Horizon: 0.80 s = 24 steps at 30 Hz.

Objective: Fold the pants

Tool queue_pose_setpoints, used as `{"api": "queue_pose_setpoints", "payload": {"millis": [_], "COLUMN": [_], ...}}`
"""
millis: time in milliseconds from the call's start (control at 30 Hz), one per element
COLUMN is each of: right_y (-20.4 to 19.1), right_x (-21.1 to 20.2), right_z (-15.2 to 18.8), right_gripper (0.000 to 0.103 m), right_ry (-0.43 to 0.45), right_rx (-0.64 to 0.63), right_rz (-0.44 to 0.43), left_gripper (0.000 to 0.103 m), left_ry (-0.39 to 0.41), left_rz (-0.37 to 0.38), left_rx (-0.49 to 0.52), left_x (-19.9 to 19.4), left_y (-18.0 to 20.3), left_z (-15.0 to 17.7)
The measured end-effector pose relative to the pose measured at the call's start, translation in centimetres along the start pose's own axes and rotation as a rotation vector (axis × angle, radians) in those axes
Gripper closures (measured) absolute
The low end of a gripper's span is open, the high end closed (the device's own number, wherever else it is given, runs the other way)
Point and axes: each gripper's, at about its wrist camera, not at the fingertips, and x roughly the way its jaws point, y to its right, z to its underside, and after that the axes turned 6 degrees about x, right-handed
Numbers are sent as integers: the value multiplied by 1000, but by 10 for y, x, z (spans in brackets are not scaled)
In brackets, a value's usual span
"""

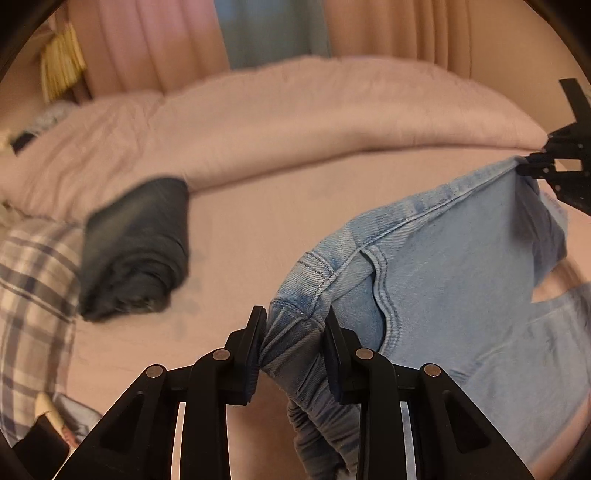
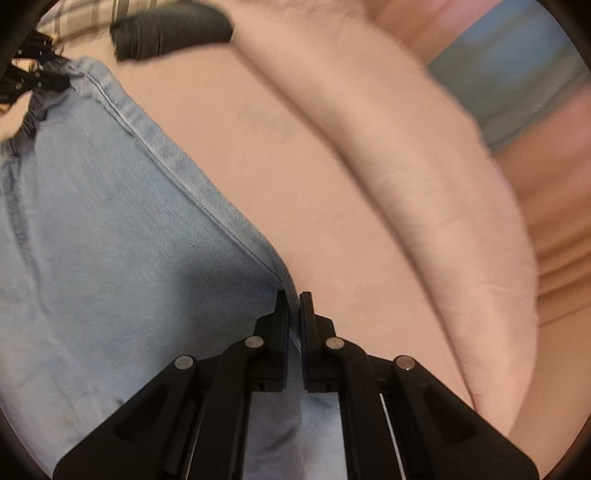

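Observation:
Light blue jeans [image 1: 454,266] hang stretched between my two grippers above a pink bed. My left gripper [image 1: 295,332] is shut on one bunched end of the waistband. My right gripper [image 2: 294,306] is shut on the other end of the waistband; it also shows in the left wrist view [image 1: 535,170] at the far right. In the right wrist view the jeans [image 2: 110,240] spread to the left, and the left gripper [image 2: 37,81] shows at the top left corner. The legs hang below, out of sight.
A folded dark garment [image 1: 136,247] lies on the pink sheet [image 1: 258,240], also seen in the right wrist view [image 2: 170,33]. A plaid cloth [image 1: 33,295] lies at the left. A rolled pink duvet [image 1: 295,122] runs along the back. Curtains [image 1: 155,44] hang behind.

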Motion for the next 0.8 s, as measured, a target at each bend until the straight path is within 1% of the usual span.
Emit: {"api": "queue_pose_setpoints", "payload": {"millis": [67,133,167,200,267,300,333,367,467,533,567,600,633,667,733,800], "right_y": [7,0,-8,-13,-33,-44,-46,-75,-106,-124,-132,-141,-153,-162,-180,-196], "right_x": [-31,-65,-75,-90,-116,-123,-116,-136,-150,-159,-160,-159,-151,-150,-135,-131], "right_z": [13,25,38,62,87,105,125,140,177,199,208,215,225,231,244,251], "right_gripper": [98,98,98,98,98,98,98,98,98,98,98,98,98,98,98,98], "right_ry": [49,109,128,145,188,195,201,208,213,208,197,175,144,126,71,44], "right_rx": [27,38,37,44,12,3,-7,-26,-72,-113,-140,-150,-166,-187,-212,-233], "right_rz": [36,76,80,87,113,120,122,112,81,54,53,32,-10,-21,-63,-86], "left_gripper": [74,74,74,74,74,74,74,74,74,74,74,74,74,74,74,74], "left_ry": [67,106,132,154,185,195,199,206,213,223,222,217,211,204,192,202], "left_rz": [-20,-49,-69,-93,-112,-121,-124,-121,-145,-167,-191,-211,-223,-241,-265,-291], "left_rx": [12,48,77,111,158,178,190,195,192,222,251,287,320,366,421,421], "left_x": [-29,-50,-57,-66,-76,-80,-81,-83,-84,-85,-84,-82,-79,-76,-68,-63], "left_y": [-3,4,11,20,29,33,36,40,46,58,65,73,80,86,93,88], "left_z": [10,23,29,39,57,67,77,89,115,133,139,146,150,154,153,139]}}
